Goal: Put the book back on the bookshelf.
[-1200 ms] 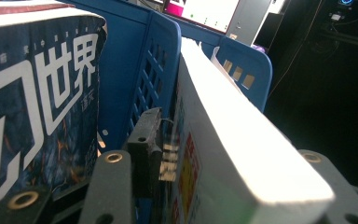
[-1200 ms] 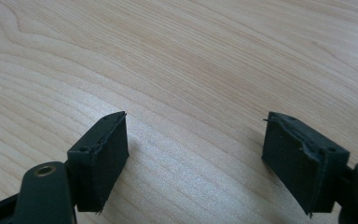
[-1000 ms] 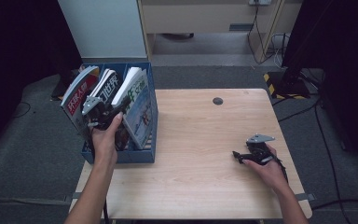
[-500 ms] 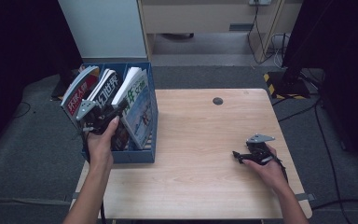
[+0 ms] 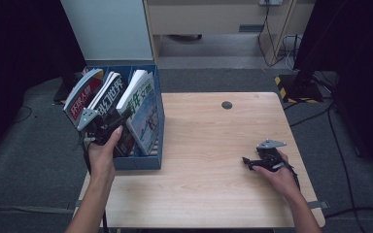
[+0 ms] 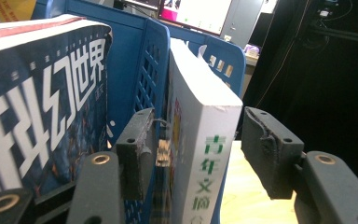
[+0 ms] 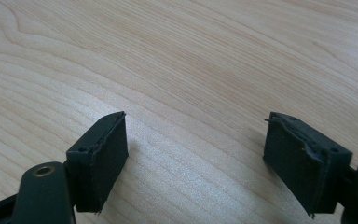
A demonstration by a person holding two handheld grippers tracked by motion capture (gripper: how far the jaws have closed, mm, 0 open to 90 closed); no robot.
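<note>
While the left tool (image 5: pixel 108 127) hangs at the near side of the blue file rack (image 5: pixel 153 155) on the left edge of the surface (image 5: pixel 209 179), the high view puts it just in front of the white-spined magazine (image 5: pixel 141 109), which leans in the rightmost compartment with its long axis rising up and away from the hand; the right tool (image 5: pixel 255 162) rests well apart on the bare wood near the right edge, so the left hand is plainly the nearer one. Seen from the left gripper view, the magazine (image 6: pixel 205 154) stands straight ahead between the jaws, spine toward the camera and running top to bottom; one jaw sits by the rack's blue divider (image 6: pixel 147 88), the other stands clear to the right with a gap showing, and the jaws have just been opening, so nothing is pinched. Beside it, the dark-covered magazine (image 6: pixel 42 107) fills the next compartment. Looking along the right gripper view, the jaws stand wide over plain wood grain, holding nothing.
</note>
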